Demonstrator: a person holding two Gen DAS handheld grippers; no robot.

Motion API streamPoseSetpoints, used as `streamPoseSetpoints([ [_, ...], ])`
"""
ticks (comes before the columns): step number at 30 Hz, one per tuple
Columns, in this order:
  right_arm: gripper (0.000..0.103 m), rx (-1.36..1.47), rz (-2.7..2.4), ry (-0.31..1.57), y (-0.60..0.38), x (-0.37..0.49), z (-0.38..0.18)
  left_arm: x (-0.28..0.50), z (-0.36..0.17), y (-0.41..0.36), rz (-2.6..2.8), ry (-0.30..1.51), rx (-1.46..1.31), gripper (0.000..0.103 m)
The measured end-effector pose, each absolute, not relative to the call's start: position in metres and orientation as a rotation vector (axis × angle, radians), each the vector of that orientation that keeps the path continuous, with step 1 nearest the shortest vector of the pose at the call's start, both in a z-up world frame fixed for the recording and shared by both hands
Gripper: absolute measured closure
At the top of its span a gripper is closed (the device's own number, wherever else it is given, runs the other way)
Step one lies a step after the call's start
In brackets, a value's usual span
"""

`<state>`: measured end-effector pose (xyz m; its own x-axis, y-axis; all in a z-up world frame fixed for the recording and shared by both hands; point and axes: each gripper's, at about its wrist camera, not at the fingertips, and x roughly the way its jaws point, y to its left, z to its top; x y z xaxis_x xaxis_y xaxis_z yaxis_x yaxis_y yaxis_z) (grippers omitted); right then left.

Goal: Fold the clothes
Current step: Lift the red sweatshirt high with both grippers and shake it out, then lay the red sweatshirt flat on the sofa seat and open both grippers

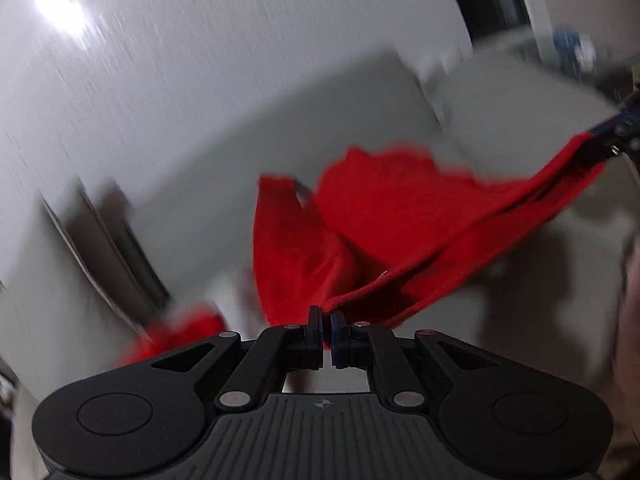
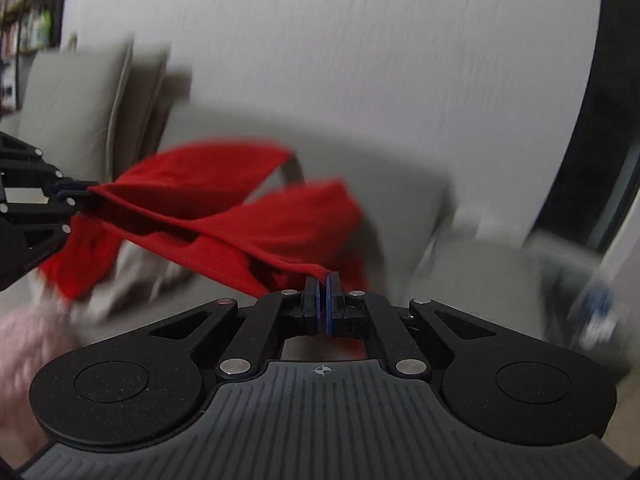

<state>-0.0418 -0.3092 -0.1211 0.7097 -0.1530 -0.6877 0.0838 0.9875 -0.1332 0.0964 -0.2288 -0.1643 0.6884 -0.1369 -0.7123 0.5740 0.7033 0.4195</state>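
A red garment (image 1: 384,216) hangs stretched in the air between my two grippers, above a grey sofa. My left gripper (image 1: 326,314) is shut on one corner of its hem. My right gripper (image 2: 322,276) is shut on the other corner of the same red garment (image 2: 224,208). In the left wrist view the right gripper (image 1: 618,130) shows at the far right edge, pinching the cloth. In the right wrist view the left gripper (image 2: 80,196) shows at the left edge, gripping the cloth. The garment sags in folds between them. Both views are blurred by motion.
A grey sofa (image 2: 360,208) with back cushions (image 2: 76,108) stands against a pale wall (image 2: 360,40). Pale clothes (image 2: 132,280) lie on the seat below the garment. A shelf (image 2: 24,12) shows at the far left. A dark frame (image 2: 600,120) runs down the right.
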Motion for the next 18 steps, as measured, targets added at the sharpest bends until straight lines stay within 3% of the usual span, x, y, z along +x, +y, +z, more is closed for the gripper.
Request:
streamPoseSetpoints([
  [3,0.101,-0.014,-0.134,0.967,-0.31,-0.035,-0.2,0.103,-0.224,-0.215,-0.448,0.925,0.636,0.091],
  [5,0.098,-0.012,-0.119,1.004,-0.305,-0.034,-0.213,0.108,-0.228,-0.211,-0.444,0.949,0.611,0.089],
  [6,0.092,-0.014,-0.108,1.006,-0.301,-0.033,-0.216,0.113,-0.225,-0.21,-0.441,0.942,0.596,0.082],
  [7,0.076,-0.02,-0.1,1.017,-0.3,-0.031,-0.216,0.117,-0.222,-0.209,-0.436,0.936,0.583,0.067],
  [8,0.068,-0.026,-0.092,1.027,-0.298,-0.029,-0.217,0.122,-0.217,-0.208,-0.427,0.933,0.571,0.063],
  [14,0.057,0.075,-0.088,1.006,-0.295,-0.031,-0.178,0.107,-0.213,-0.173,-0.47,0.964,0.475,0.062],
  [18,0.056,0.082,-0.111,0.966,-0.335,-0.06,-0.136,0.111,-0.206,-0.157,-0.484,0.945,0.4,0.062],
])
